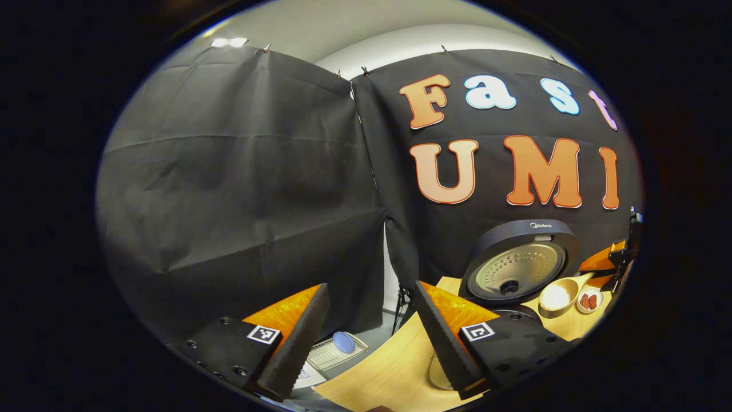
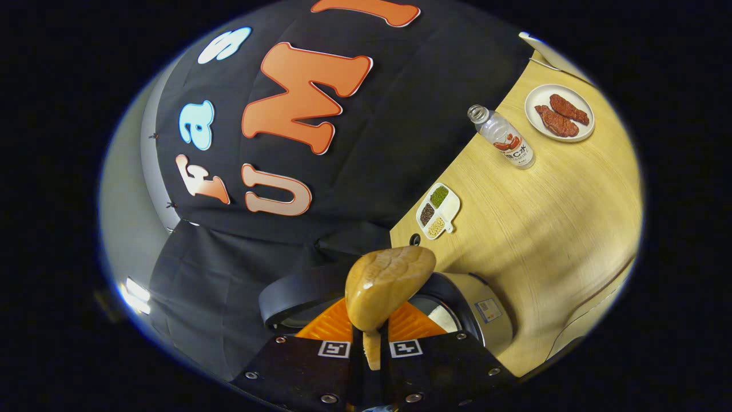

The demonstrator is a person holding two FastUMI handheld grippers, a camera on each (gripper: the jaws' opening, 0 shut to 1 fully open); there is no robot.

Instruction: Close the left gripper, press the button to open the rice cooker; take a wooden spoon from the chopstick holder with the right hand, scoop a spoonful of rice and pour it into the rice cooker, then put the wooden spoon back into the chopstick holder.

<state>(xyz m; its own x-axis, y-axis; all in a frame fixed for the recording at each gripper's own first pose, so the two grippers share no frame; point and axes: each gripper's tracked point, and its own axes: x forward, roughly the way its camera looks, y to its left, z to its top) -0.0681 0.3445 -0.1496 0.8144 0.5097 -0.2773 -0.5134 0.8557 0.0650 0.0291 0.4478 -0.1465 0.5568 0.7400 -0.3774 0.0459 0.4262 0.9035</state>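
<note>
Clamped tight on the wooden spoon [image 2: 382, 286], tipped over the open rice cooker [image 2: 463, 315] to dump rice. Left gripper [image 1: 366, 337] spread wide, parked aside.

I am holding my left gripper [image 1: 372, 337] with its fingers spread wide apart, while my right gripper [image 2: 370, 343] is clamping both fingers together, rolled sideways.
</note>
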